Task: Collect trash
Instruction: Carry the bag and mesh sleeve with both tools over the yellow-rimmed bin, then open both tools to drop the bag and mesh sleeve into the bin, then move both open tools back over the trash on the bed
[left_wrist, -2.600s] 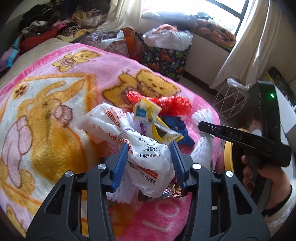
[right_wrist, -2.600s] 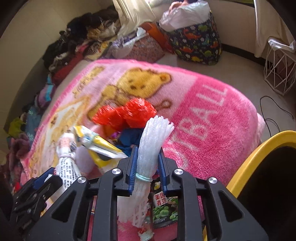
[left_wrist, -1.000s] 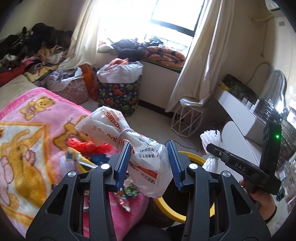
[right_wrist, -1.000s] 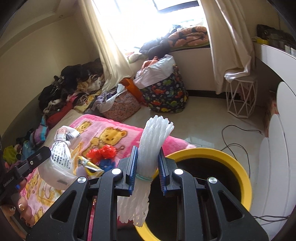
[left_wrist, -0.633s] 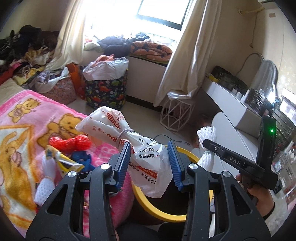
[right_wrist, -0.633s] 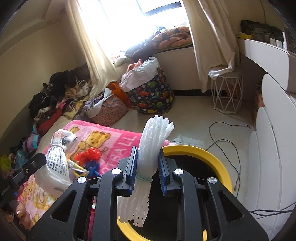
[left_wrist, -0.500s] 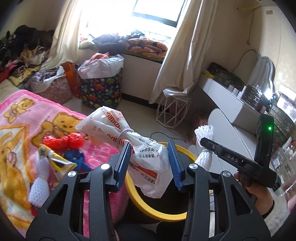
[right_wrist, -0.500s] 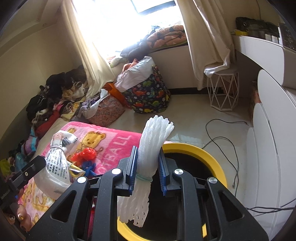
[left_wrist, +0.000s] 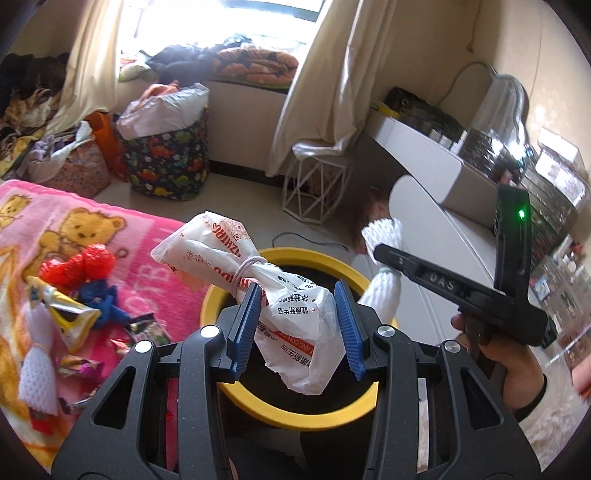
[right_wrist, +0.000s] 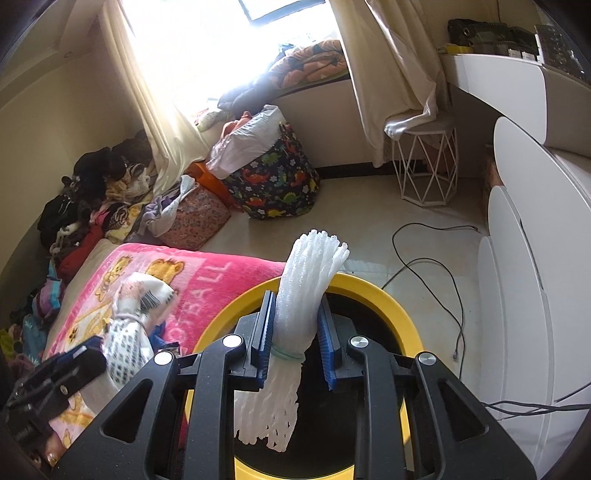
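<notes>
Pink fleece blanket with cartoon bears (left_wrist: 155, 258) covers the bed, the largest thing in view, and it carries what is left of the job. Beside its edge stands the black bin with a yellow round rim (left_wrist: 295, 415), open-mouthed on the floor.

The left tool (left_wrist: 295, 325) is part-way closed, its blue pads pinching a crumpled white printed plastic bag tied with an elastic band (left_wrist: 295, 317); the bag hangs directly over the bin's opening. The right tool (right_wrist: 295, 343) is narrower, its jaws clamped on a white foam net sleeve bundled with a green band (right_wrist: 299, 306), which also dangles above the bin mouth.

So 2 pieces are lifted and lined up for dropping, but neither is released yet. Still lying on the blanket in the left wrist view: a red crinkled plastic wad (left_wrist: 79, 266), a blue scrap (left_wrist: 101, 299), a yellow-and-white snack wrapper (left_wrist: 64, 317), another white foam net (left_wrist: 37, 380), and small foil wrappers (left_wrist: 144, 332) nearby. I judge the task roughly midway.
</notes>
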